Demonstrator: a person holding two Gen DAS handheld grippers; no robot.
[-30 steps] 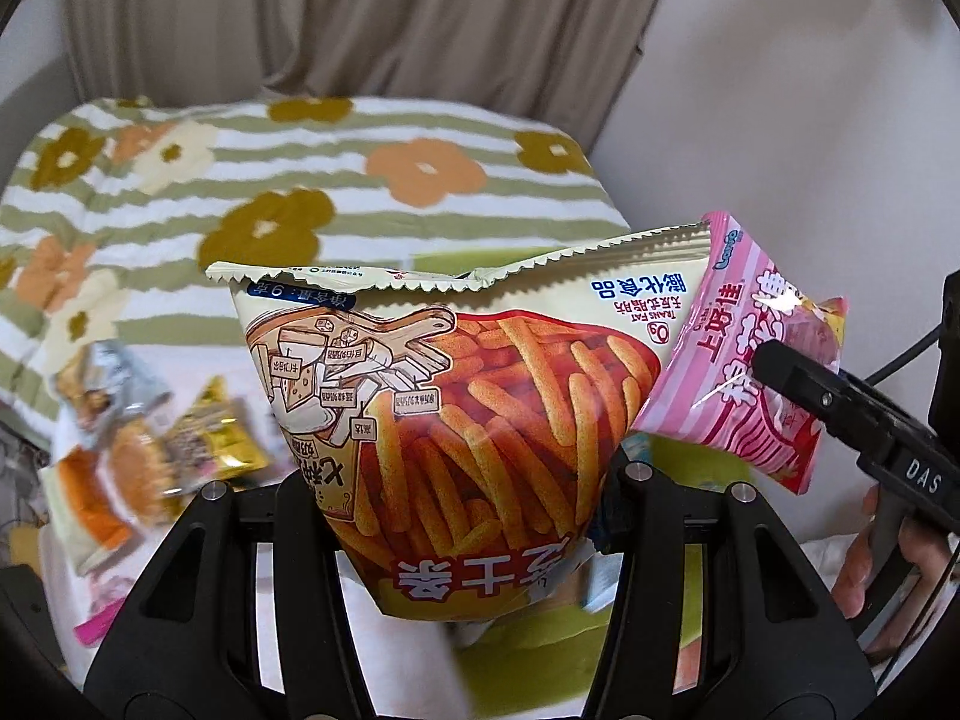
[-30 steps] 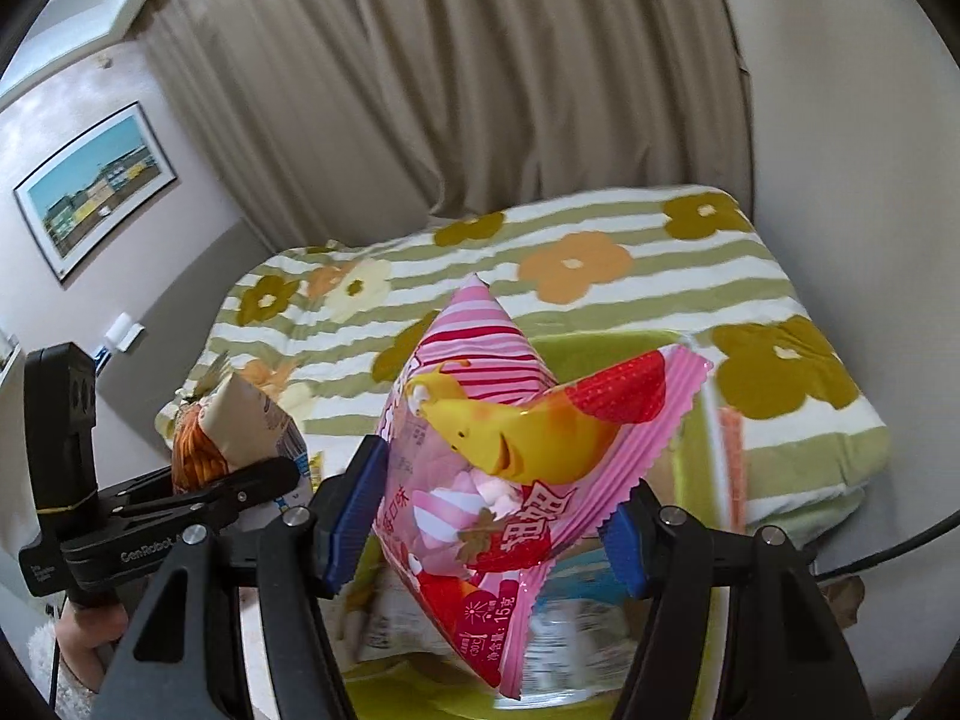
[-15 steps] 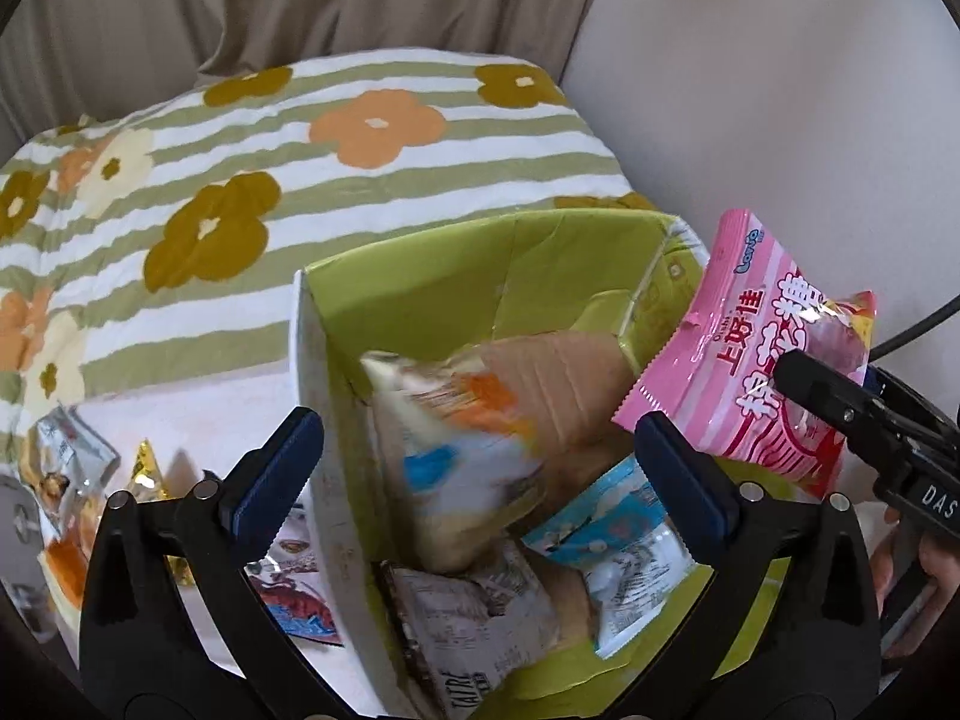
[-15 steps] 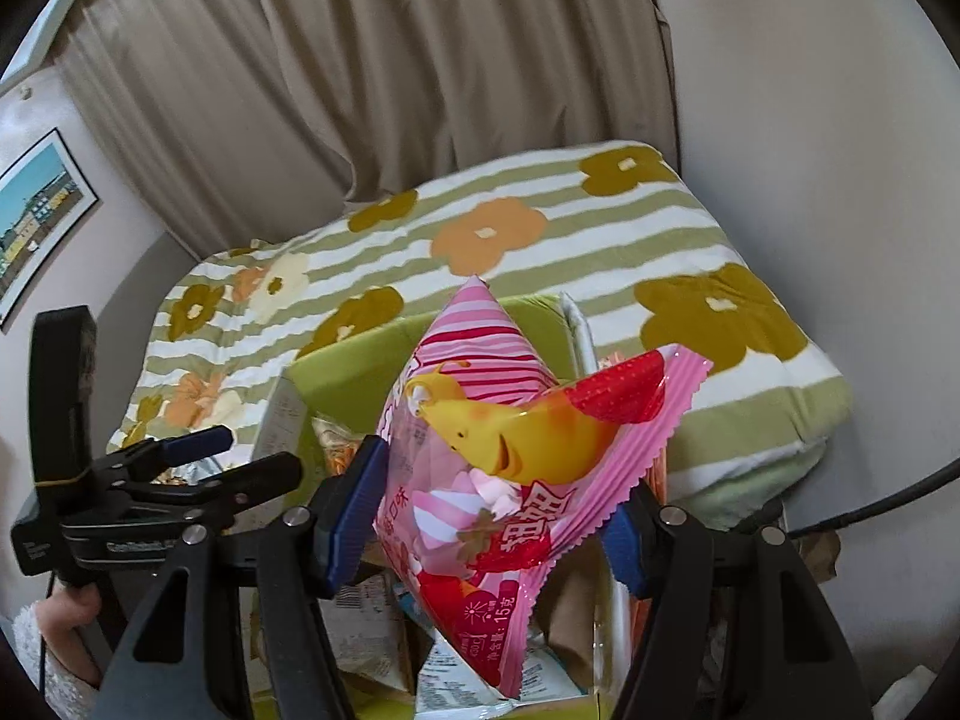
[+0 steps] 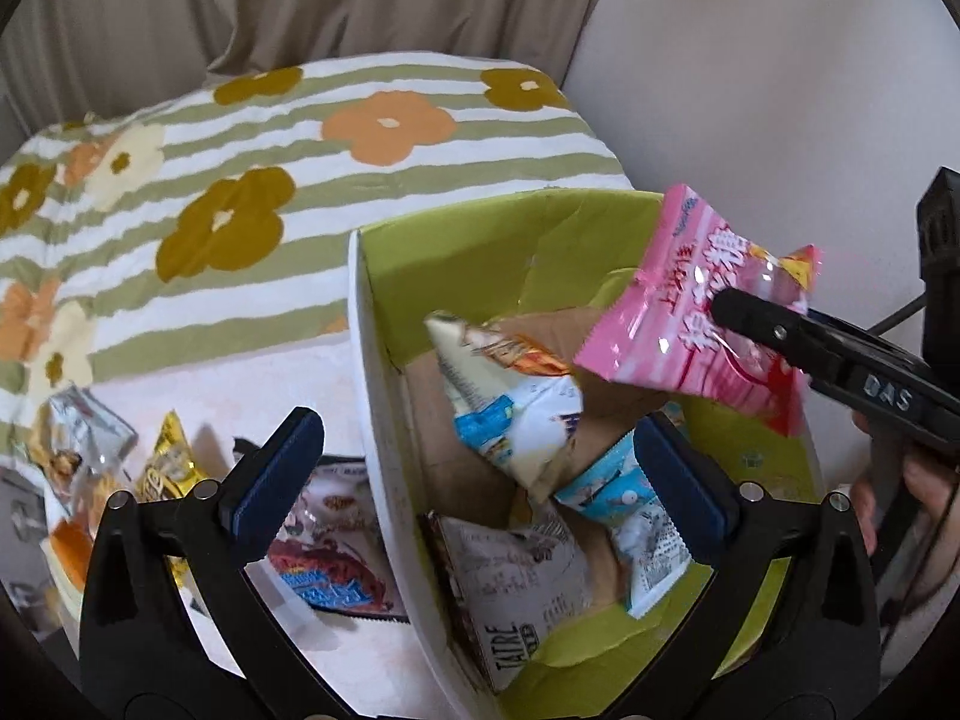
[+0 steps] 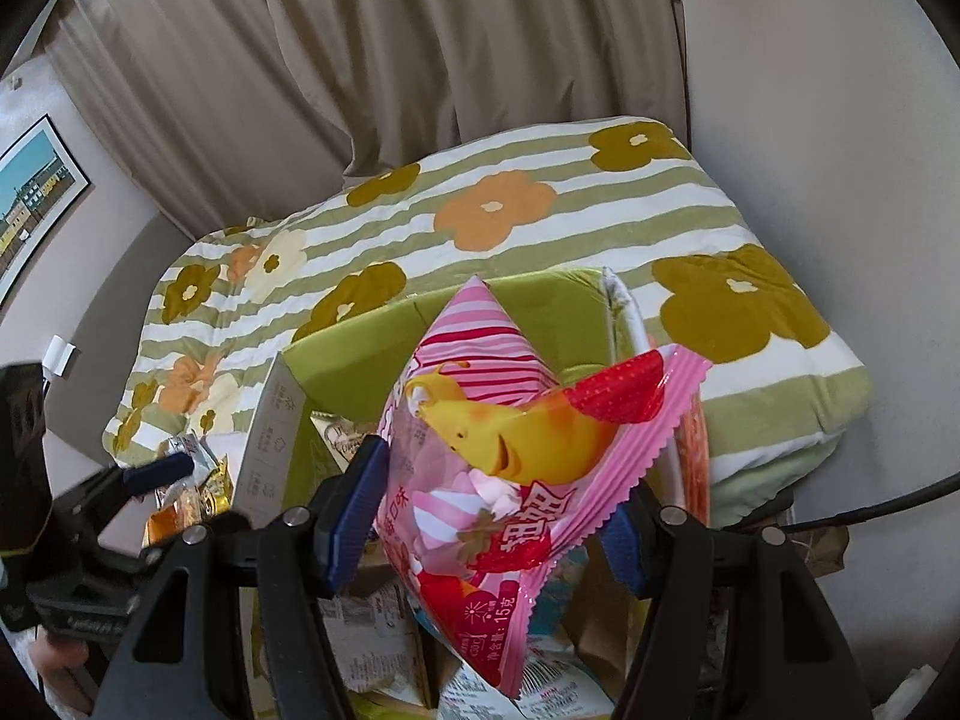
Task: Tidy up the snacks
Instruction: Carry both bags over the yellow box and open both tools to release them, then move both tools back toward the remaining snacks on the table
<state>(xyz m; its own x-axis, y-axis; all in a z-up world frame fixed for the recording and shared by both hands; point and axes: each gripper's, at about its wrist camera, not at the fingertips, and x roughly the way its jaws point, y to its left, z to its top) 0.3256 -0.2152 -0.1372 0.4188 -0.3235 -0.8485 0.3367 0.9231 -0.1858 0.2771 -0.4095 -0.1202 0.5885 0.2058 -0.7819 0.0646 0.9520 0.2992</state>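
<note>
A green-lined cardboard box [image 5: 516, 252] stands on the table and holds several snack packets. The fries bag [image 5: 510, 396] lies in it, leaning on a brown flap. My left gripper [image 5: 480, 480] is open and empty above the box's near left wall. My right gripper [image 6: 498, 516] is shut on a pink marshmallow bag [image 6: 516, 450] and holds it over the box; the bag also shows in the left wrist view [image 5: 690, 312]. The box shows in the right wrist view [image 6: 360, 354] beneath the bag.
Loose snack packets [image 5: 336, 558] lie on the table left of the box, with a yellow one [image 5: 171, 468] and a silver one [image 5: 84, 438] farther left. A striped flowered blanket [image 5: 270, 138] lies behind. A curtain and a wall stand at the back.
My left gripper opened and dropped the fries bag into the box. My right gripper moved over the box with the pink bag still held.
</note>
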